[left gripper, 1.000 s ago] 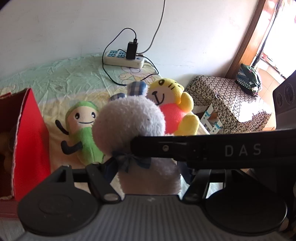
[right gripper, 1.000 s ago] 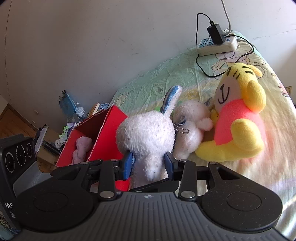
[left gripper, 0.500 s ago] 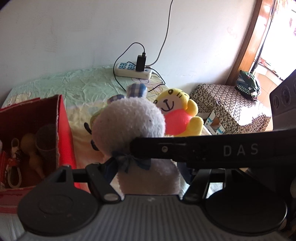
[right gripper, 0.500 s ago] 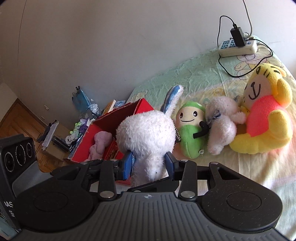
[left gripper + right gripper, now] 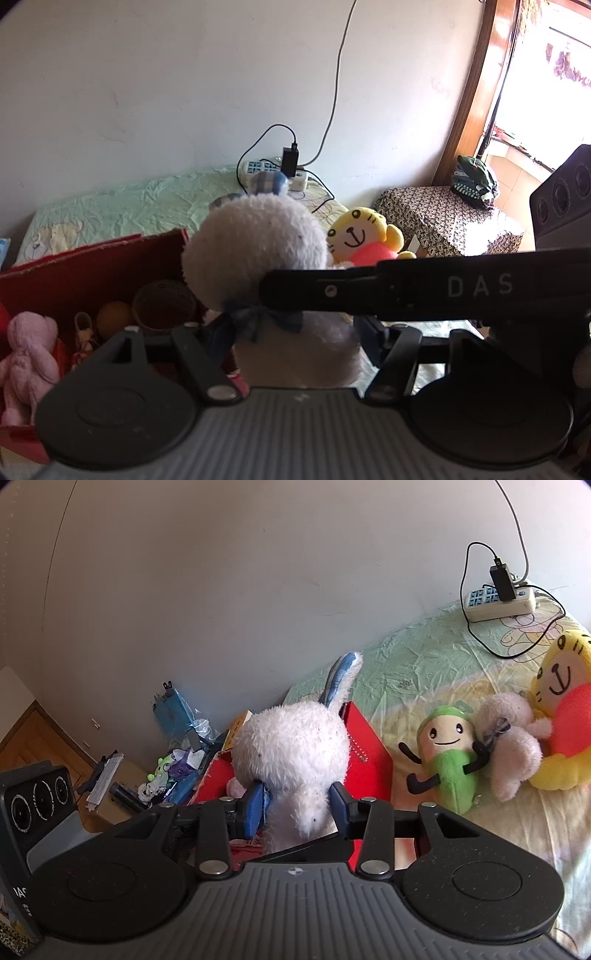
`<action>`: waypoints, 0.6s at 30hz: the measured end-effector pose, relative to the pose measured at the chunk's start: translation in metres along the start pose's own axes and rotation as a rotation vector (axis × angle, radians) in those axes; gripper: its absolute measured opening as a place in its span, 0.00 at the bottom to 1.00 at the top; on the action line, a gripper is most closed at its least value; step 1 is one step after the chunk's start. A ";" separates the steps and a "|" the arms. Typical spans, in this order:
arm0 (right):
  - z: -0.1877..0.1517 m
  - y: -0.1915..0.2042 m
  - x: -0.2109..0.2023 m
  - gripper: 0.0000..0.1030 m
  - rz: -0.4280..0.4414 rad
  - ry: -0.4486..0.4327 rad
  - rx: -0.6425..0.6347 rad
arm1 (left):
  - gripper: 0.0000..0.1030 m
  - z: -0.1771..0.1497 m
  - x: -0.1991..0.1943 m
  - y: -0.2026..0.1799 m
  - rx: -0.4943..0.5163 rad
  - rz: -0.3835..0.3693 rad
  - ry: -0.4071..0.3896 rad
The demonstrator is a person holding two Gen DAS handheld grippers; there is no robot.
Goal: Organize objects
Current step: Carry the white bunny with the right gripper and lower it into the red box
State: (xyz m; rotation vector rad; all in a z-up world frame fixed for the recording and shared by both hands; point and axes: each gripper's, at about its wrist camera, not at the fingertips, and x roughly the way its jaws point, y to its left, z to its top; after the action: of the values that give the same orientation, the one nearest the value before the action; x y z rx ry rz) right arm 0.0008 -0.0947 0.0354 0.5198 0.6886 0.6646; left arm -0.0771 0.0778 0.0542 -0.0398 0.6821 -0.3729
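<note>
A white plush rabbit (image 5: 255,251) with a blue bow and blue-lined ears hangs above the bed, held from two sides. My left gripper (image 5: 295,339) is shut on its body below the bow. My right gripper (image 5: 297,805) is shut on the rabbit (image 5: 291,746) with its blue pads pressing the neck. The rabbit sits over the near edge of an open red box (image 5: 92,266), which appears behind it in the right wrist view (image 5: 369,746). Inside the box lie a pink plush (image 5: 29,343), an orange ball (image 5: 114,314) and a brown cup (image 5: 164,304).
On the bedsheet lie a green plush (image 5: 448,753), a small pale plush (image 5: 513,738) and a yellow tiger plush (image 5: 561,716). A power strip (image 5: 498,603) with cables rests by the wall. A cloth-covered side table (image 5: 443,218) stands right of the bed, clutter (image 5: 177,760) left.
Both grippers carried the rabbit up and left, away from the plush toys on the sheet and over to the red box. The box's inside has come into view.
</note>
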 end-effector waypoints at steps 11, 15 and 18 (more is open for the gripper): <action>-0.002 0.045 0.061 0.43 0.026 0.000 -0.026 | 0.63 -0.007 -0.020 0.065 -0.002 0.060 -0.008; -0.003 0.051 0.087 0.43 0.030 0.038 -0.020 | 0.63 -0.011 -0.019 0.092 -0.031 0.085 0.010; -0.004 0.055 0.106 0.43 0.038 0.069 -0.006 | 0.63 -0.016 -0.017 0.111 -0.044 0.109 0.025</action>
State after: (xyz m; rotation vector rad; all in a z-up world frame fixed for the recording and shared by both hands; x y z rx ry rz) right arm 0.0388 0.0177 0.0244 0.5076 0.7425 0.7223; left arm -0.0639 0.1885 0.0348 -0.0393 0.7140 -0.2545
